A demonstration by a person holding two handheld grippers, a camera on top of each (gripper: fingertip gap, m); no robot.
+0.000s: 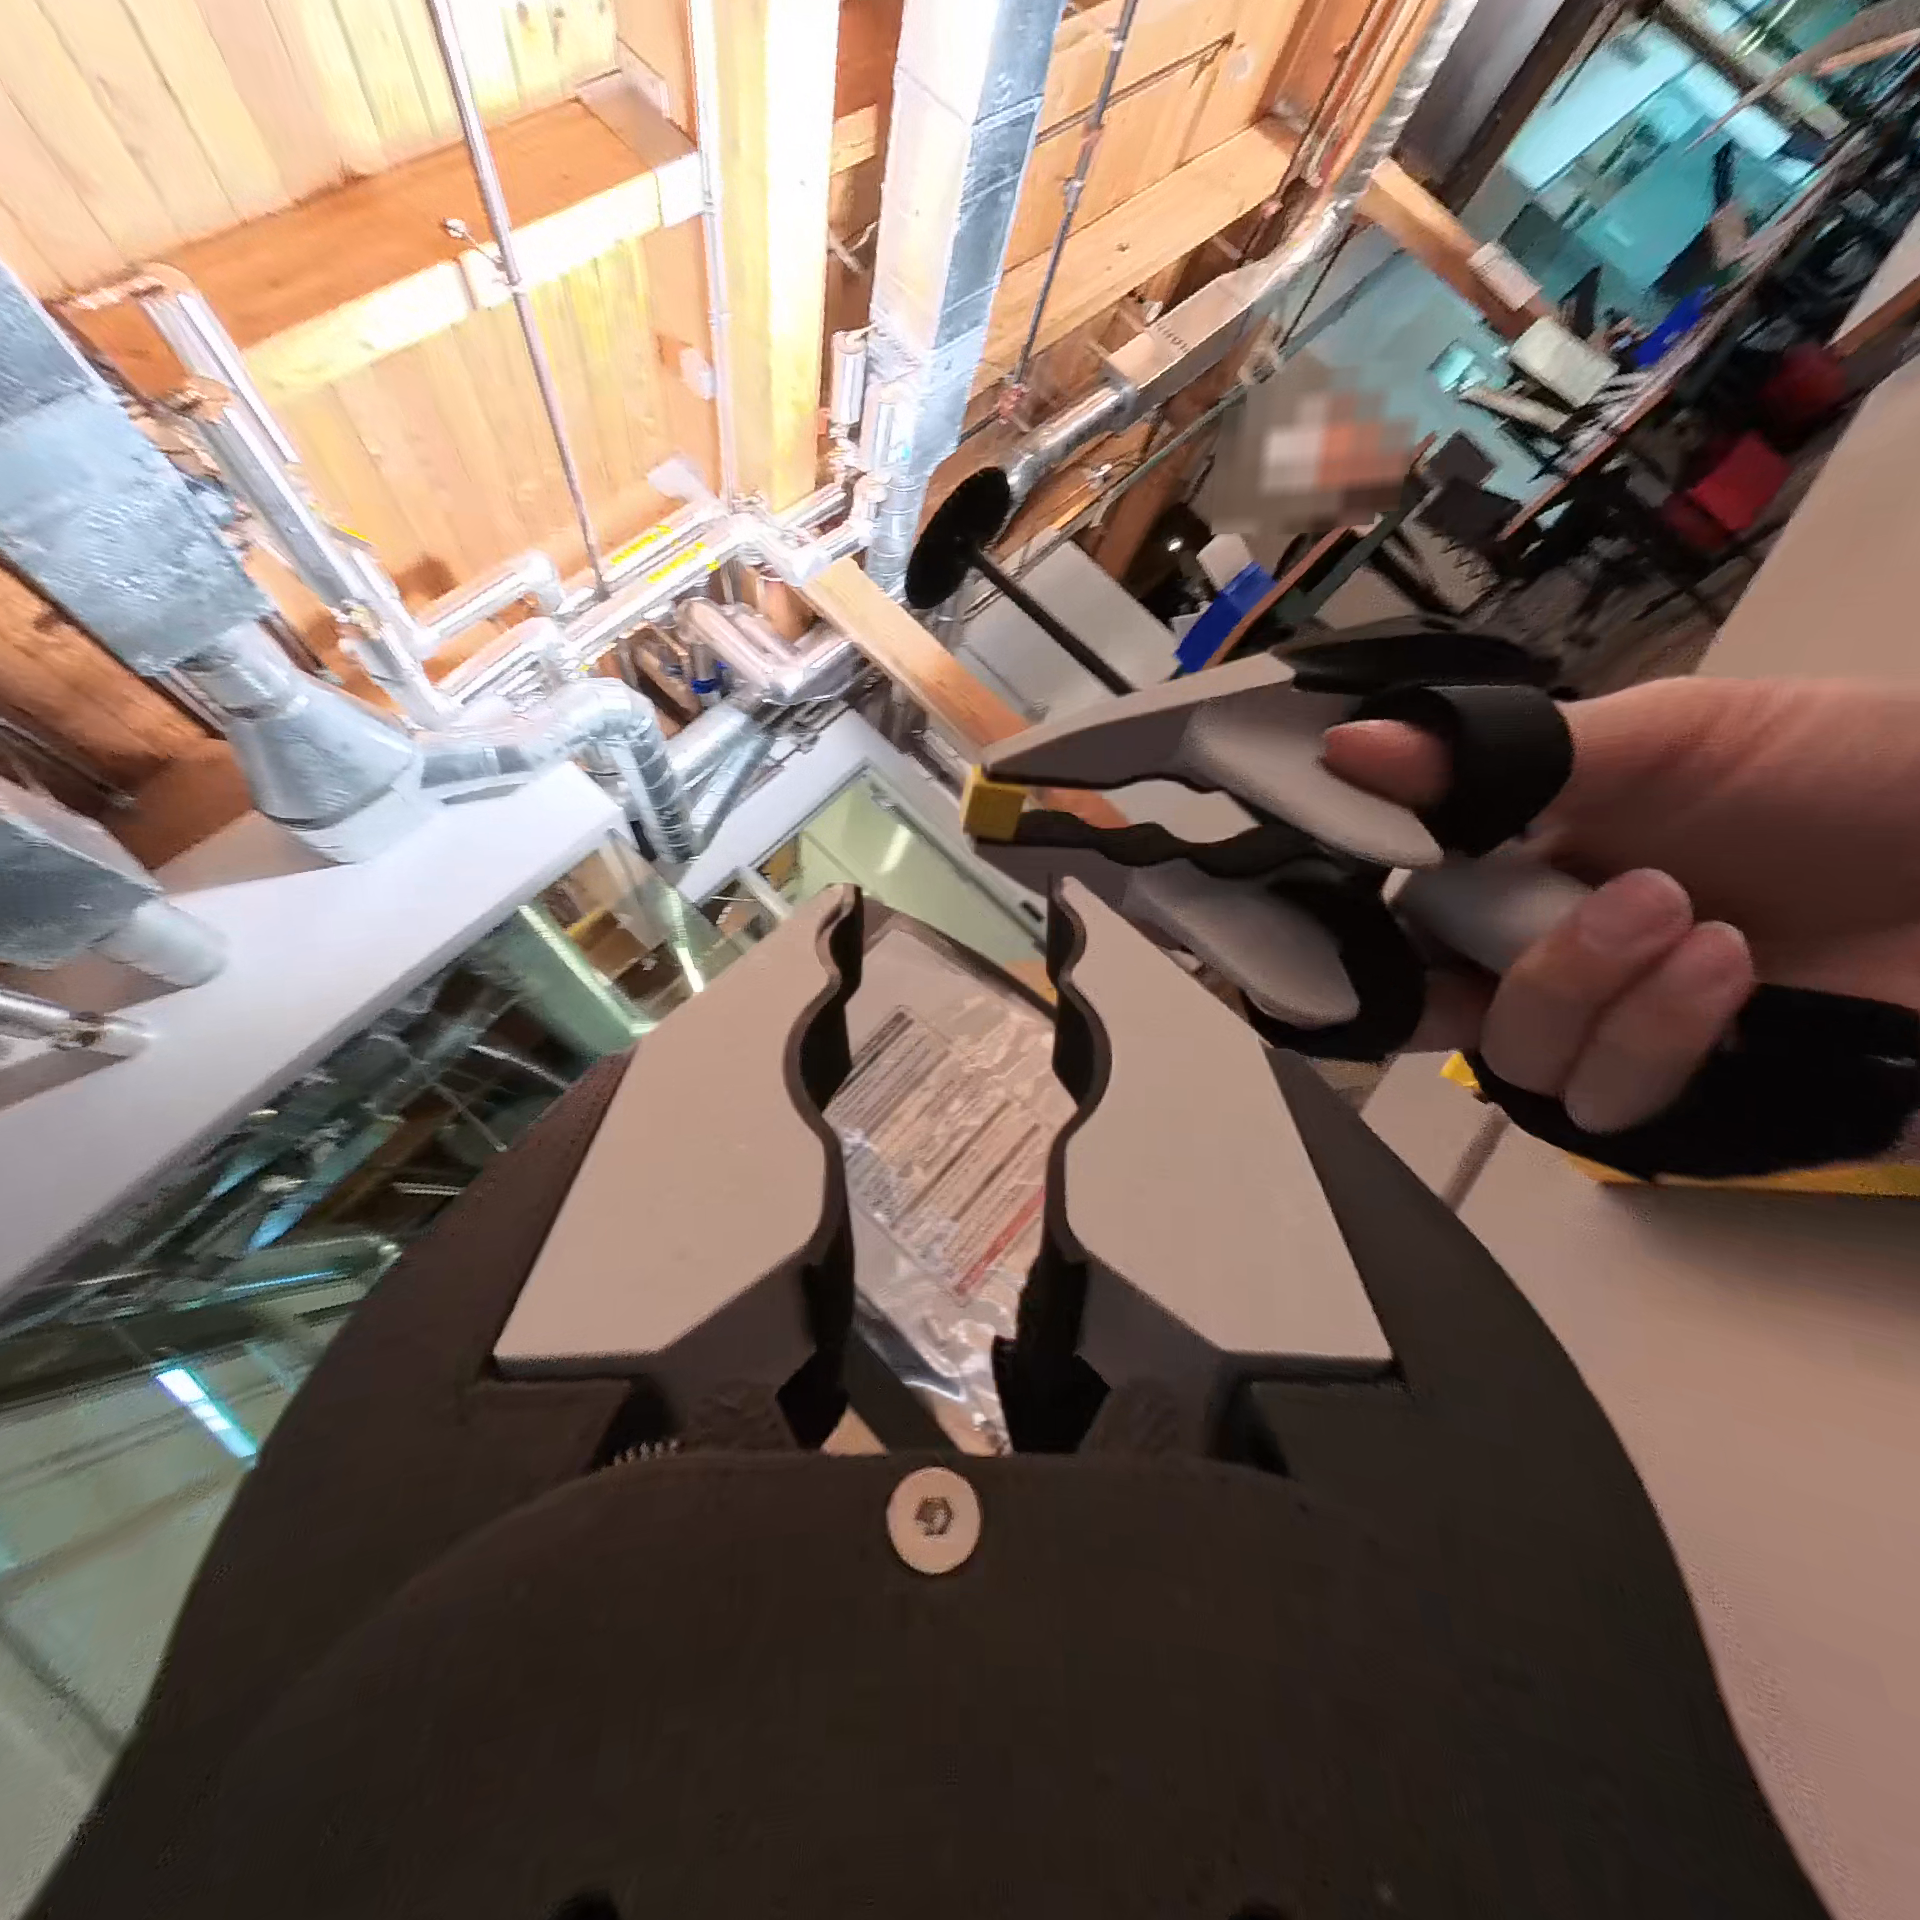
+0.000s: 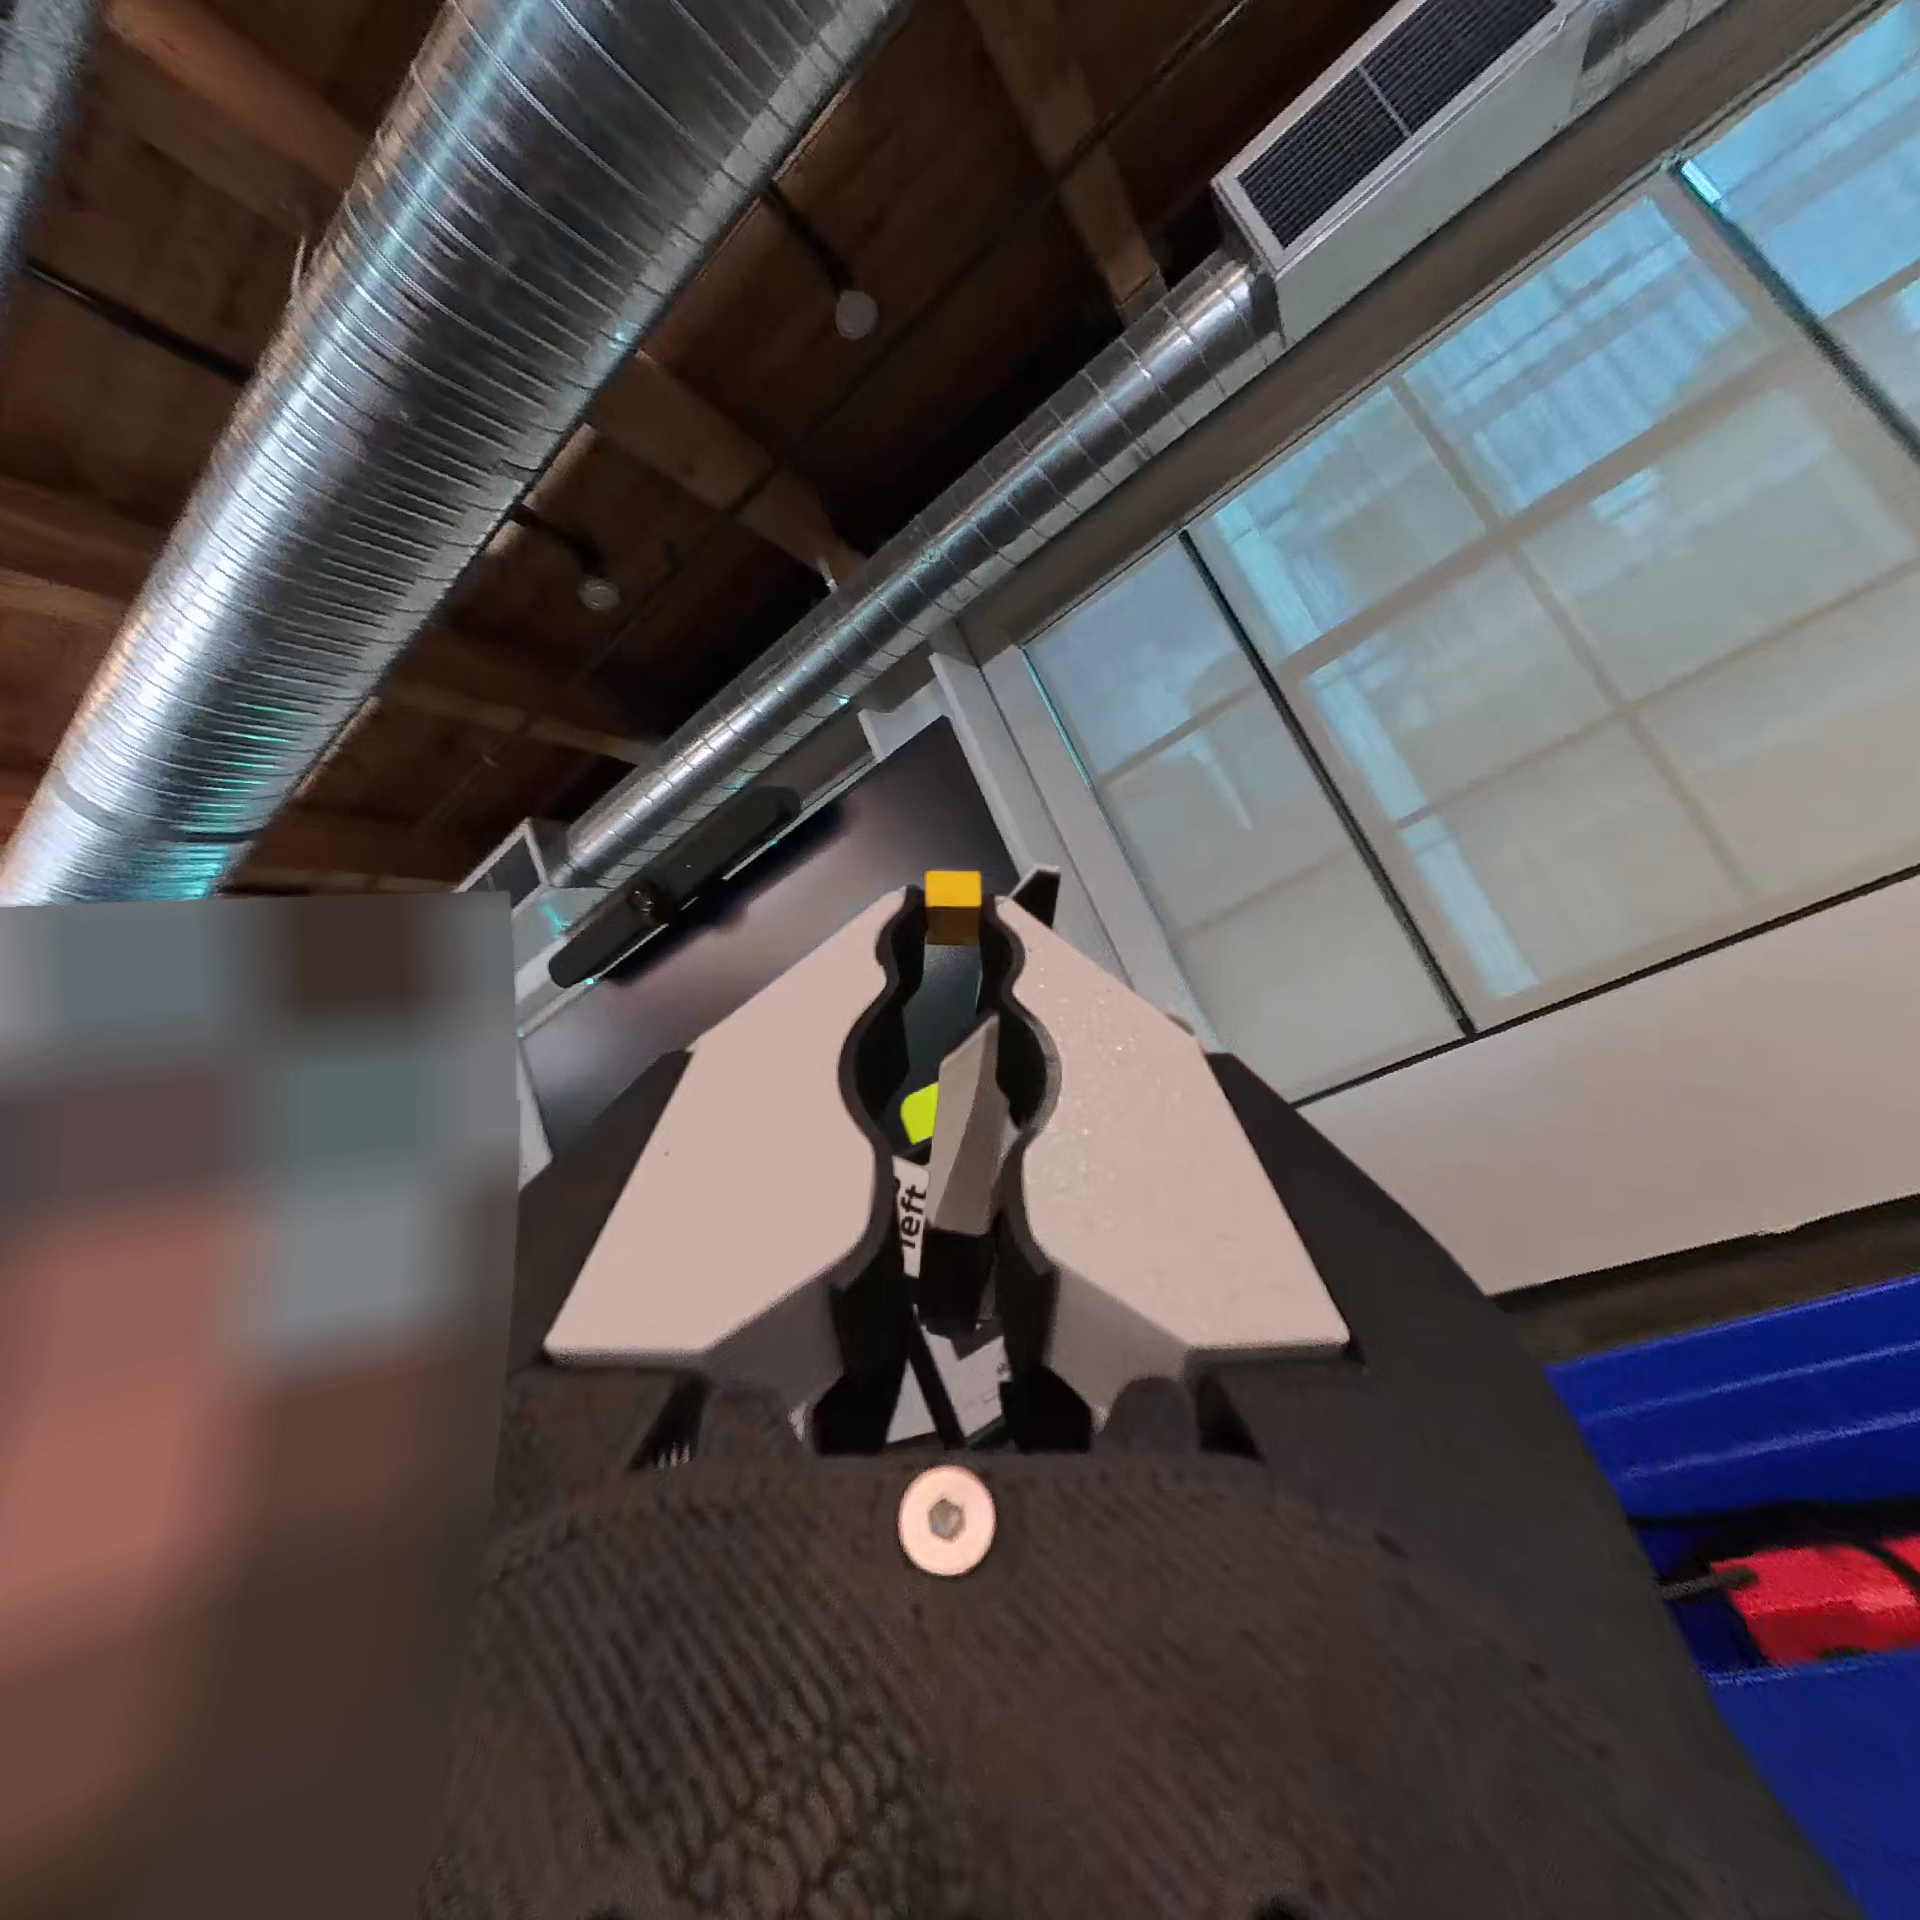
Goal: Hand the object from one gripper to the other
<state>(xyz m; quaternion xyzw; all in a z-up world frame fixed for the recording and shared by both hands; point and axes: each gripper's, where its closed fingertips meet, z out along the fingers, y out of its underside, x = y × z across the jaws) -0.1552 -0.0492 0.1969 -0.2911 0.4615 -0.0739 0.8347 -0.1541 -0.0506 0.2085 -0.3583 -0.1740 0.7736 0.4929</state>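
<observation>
Matte grey fingers with wavy black rubber liners, grainy printed black bodies. Left gripper (image 1: 956, 914) at lower centre spread fairly wide, gripping nothing. Right gripper (image 1: 987, 792) at right edge pinched on small yellow block (image 1: 994, 808), right hand (image 1: 1662, 883) squeezing.

Between the fingers of your left gripper (image 1: 956, 899) you had a clear plastic bag (image 1: 935, 1143) with a white printed label, its print too blurred to read. Yellow tags (image 1: 665, 561) sat on the ceiling pipes, too small to read. Through your right gripper (image 2: 966, 909), a white strip (image 2: 912, 1216) showed short, legible black lettering.
</observation>
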